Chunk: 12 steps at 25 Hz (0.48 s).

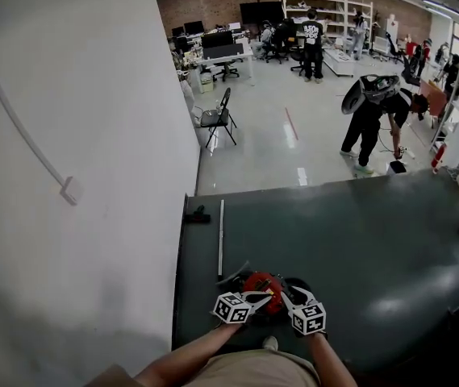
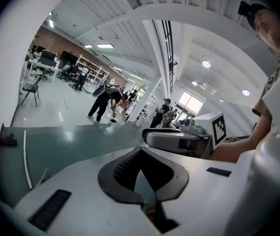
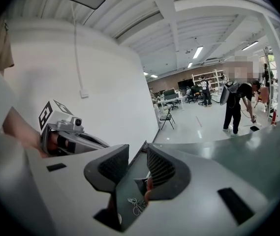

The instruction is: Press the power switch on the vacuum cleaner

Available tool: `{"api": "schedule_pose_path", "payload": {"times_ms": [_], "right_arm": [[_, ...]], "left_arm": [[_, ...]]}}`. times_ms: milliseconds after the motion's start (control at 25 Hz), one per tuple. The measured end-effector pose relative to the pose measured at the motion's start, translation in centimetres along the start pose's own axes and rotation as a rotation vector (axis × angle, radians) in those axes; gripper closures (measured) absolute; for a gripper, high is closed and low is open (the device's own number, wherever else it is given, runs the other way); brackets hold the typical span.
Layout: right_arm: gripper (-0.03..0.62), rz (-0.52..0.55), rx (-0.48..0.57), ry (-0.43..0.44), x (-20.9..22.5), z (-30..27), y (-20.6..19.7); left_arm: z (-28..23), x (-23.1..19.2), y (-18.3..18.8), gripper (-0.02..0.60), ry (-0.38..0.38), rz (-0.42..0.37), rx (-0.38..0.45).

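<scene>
The red and black vacuum cleaner (image 1: 263, 283) sits low on the dark green flat surface (image 1: 374, 248), right at the person's knees. Both tools are on top of it in the head view, and its power switch can't be picked out from here. The right hand-held gripper (image 1: 288, 297) comes in at the cleaner's right side with its jaws apart. Its own view shows a sliver of the red and black body (image 3: 147, 183) down in the gap beside the right-hand pad, with nothing pressed between the pads. A thin white cord (image 3: 135, 205) is curled on the surface below. The left hand-held gripper (image 1: 255, 298) lies across the cleaner's near left edge, jaw tips together and nothing between them, only green surface showing through. Moving outward, a thin pale rod (image 1: 220, 240) lies on the surface just left of the cleaner. A small black object (image 1: 198, 214) sits beyond it by the white wall (image 1: 68, 135). Farther off, on the shiny floor, stand a black folding chair (image 1: 217, 119) and a person in dark clothes bending over (image 1: 374, 127).
</scene>
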State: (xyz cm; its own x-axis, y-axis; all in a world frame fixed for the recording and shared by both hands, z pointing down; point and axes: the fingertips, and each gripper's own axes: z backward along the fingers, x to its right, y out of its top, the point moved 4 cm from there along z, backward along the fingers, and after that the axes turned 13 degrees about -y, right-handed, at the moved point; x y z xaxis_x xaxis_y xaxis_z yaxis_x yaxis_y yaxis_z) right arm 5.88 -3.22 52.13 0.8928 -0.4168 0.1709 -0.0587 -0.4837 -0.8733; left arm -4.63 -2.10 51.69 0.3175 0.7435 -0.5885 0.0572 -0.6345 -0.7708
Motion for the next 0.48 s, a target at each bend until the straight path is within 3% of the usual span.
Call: {"api": "schedule_pose_path", "payload": {"times_ms": [240, 400, 480], "right_arm": [[0.494, 0.04, 0.01, 0.01, -0.6, -0.9, 0.0], [0.572, 0.22, 0.019, -0.023, -1.4, -0.3, 0.1], [0.582, 0.225, 0.041, -0.048, -1.1, 0.1, 0.6]], "left_arm": [[-0.6, -0.2, 0.4, 0.577, -0.009, -0.04, -0.041], [-0.7, -0.1, 0.7, 0.577, 0.008, -0.039, -0.021], [-0.7, 0.1, 0.6, 0.577, 0.009, -0.019, -0.003]]}}
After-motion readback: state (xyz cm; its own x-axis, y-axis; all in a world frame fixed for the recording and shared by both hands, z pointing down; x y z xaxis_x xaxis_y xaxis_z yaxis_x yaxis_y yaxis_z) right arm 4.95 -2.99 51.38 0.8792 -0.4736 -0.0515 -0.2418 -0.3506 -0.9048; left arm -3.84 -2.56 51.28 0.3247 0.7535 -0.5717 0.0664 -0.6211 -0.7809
